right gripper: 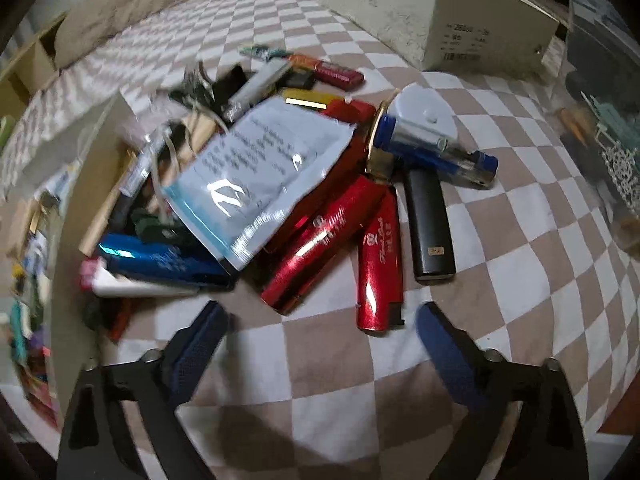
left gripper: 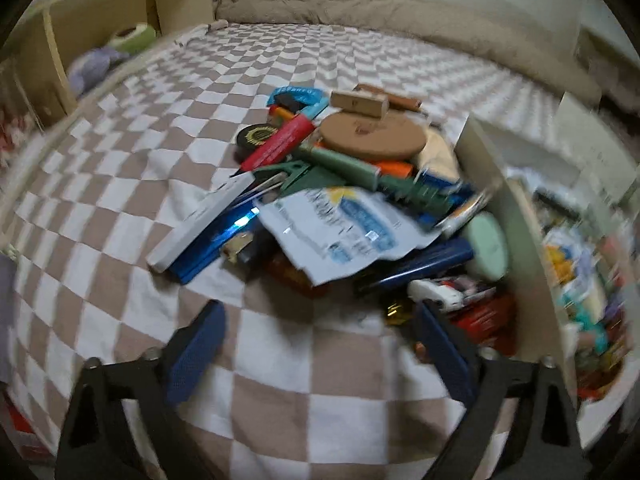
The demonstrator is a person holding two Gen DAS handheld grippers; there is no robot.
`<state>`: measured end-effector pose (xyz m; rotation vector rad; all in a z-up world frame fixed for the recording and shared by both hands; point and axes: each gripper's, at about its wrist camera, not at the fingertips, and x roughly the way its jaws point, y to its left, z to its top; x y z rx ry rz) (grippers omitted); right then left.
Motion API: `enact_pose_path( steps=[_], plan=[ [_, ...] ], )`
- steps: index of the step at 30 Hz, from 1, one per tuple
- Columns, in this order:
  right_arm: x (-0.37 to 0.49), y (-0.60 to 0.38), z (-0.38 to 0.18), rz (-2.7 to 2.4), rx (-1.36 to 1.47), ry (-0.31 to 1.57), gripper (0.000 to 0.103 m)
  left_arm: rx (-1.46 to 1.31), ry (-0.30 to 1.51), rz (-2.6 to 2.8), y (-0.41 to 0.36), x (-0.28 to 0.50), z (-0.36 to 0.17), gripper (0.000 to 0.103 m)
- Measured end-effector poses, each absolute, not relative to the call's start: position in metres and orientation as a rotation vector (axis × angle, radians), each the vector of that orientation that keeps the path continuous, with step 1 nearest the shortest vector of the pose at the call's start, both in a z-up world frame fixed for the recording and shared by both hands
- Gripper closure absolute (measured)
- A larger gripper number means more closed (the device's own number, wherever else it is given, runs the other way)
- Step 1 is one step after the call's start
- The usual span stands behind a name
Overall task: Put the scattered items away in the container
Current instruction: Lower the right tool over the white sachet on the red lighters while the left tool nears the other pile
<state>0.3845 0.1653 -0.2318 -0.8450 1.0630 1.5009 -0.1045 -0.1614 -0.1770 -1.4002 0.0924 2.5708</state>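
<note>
Left wrist view: left gripper (left gripper: 320,344) nearest, jaws wide and empty above the checked bedcover (left gripper: 120,184). The heap of items (left gripper: 332,184) lies ahead, against the container (left gripper: 516,240) wall at right. The plastic pouch (left gripper: 340,224) on top looks light, limp and slippery; best pinched at an edge.

Right wrist view: right gripper (right gripper: 320,334) nearest, jaws wide, empty. Closest red lighter (right gripper: 378,264) appears rigid, light and glossy; grip across its middle.

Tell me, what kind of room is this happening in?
Most likely a bedroom: the pile of small items sits on a brown-and-white checkered bedsheet, a rumpled beige quilt is bunched at the far end, and a light wooden shelf unit stands alongside.
</note>
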Motion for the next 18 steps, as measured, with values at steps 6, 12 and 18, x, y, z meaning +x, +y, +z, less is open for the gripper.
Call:
enact_pose_path(
  steps=[6, 12, 18],
  plan=[
    [0.386, 0.174, -0.209, 1.52, -0.681, 1.228, 0.009, -1.4, -0.075, 2.552, -0.163, -0.111, -0.169, 0.018],
    [0.371, 0.203, -0.206, 1.446, -0.567, 1.399, 0.009, -1.422, -0.052, 2.521, -0.15, -0.11, -0.174, 0.018],
    [0.358, 0.229, -0.214, 1.352, -0.58, 1.401, 0.019, -1.379, 0.002, 2.505, -0.143, -0.101, -0.17, 0.018]
  ],
)
